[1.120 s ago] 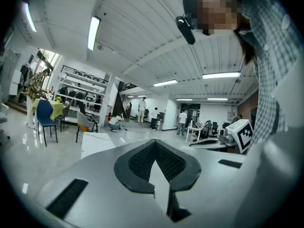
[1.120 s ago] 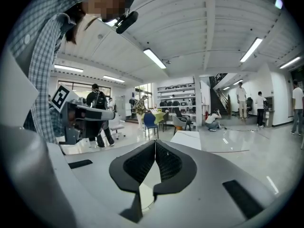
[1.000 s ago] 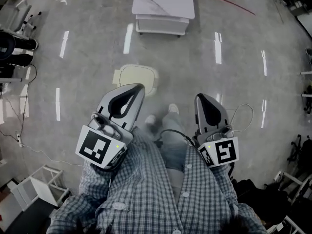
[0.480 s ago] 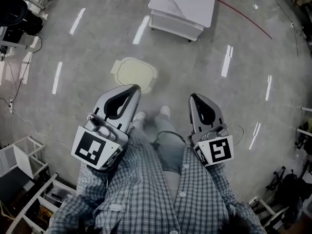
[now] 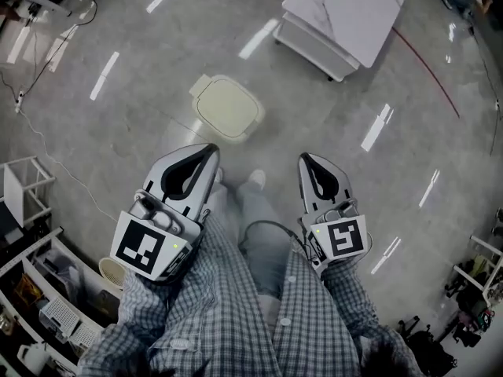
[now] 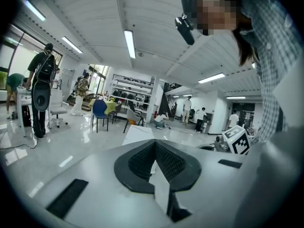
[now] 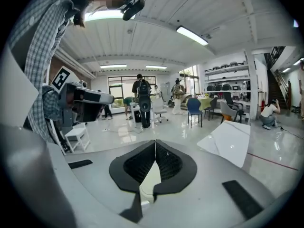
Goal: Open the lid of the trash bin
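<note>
The trash bin [image 5: 228, 107] stands on the grey floor ahead of the person's feet; its cream, rounded-square lid lies flat and closed. My left gripper [image 5: 211, 149] is held at waist height, its tips pointing toward the bin's near edge but well above it. Its jaws meet at the tip with nothing between them, as the left gripper view [image 6: 155, 141] confirms. My right gripper [image 5: 303, 159] hangs to the right of the bin, jaws also together and empty [image 7: 155, 140].
A low white marble-top table [image 5: 346, 14] stands beyond the bin at the upper right, also visible as a table [image 7: 228, 141] in the right gripper view. White shelving [image 5: 23, 187] and a small basket [image 5: 114, 273] crowd the left. Cables [image 5: 47, 45] trail over the floor. Several people stand far off.
The head view has swung: bin and table slid to the upper right of the picture, and shelving came in at the left. Both grippers kept their pose, still shut.
</note>
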Motion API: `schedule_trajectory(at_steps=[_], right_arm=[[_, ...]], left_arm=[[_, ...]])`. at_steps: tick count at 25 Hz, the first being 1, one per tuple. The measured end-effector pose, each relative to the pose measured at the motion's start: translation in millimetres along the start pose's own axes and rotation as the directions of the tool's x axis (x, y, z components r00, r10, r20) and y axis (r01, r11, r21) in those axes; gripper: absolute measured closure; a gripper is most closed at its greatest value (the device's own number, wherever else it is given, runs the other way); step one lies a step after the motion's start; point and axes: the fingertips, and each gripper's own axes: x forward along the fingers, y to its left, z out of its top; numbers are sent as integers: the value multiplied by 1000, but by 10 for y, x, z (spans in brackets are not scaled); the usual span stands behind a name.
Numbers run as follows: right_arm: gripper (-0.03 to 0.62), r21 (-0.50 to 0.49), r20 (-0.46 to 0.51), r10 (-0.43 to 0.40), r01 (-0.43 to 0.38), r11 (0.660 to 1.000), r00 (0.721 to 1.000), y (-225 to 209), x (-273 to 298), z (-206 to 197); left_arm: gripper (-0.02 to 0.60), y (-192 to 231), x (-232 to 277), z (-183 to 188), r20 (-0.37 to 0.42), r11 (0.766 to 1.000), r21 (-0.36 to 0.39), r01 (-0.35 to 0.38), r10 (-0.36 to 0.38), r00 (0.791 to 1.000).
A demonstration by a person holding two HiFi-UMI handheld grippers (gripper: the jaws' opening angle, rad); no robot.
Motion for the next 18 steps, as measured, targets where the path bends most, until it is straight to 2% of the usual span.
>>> schedule_trajectory(at_steps=[4,8,10,15,18], right_arm=[[574,-14,-60,65,-66,998,996,29,307,-314],[574,-21,-107,102,-104,994,989,120,642,-718],[574,-22,-128,116,-120,993,985,132,816,-900],[574,-119,-222,183,-213,970,958,251,1147,-1397],[574,-113,-255,198,-232,966,947,267,1379,-1660]], left_arm=[[577,70,30,-246,-3,999,-29,-36,36,999],[577,191,-36,-744,-110,995,-81,-58,49,993],[577,261,-15,-953,-149,995,-84,-61,48,988],[577,428,20,-1364,-171,986,-134,-95,71,983],[577,531,62,-1627,-204,983,-152,-99,67,977]])
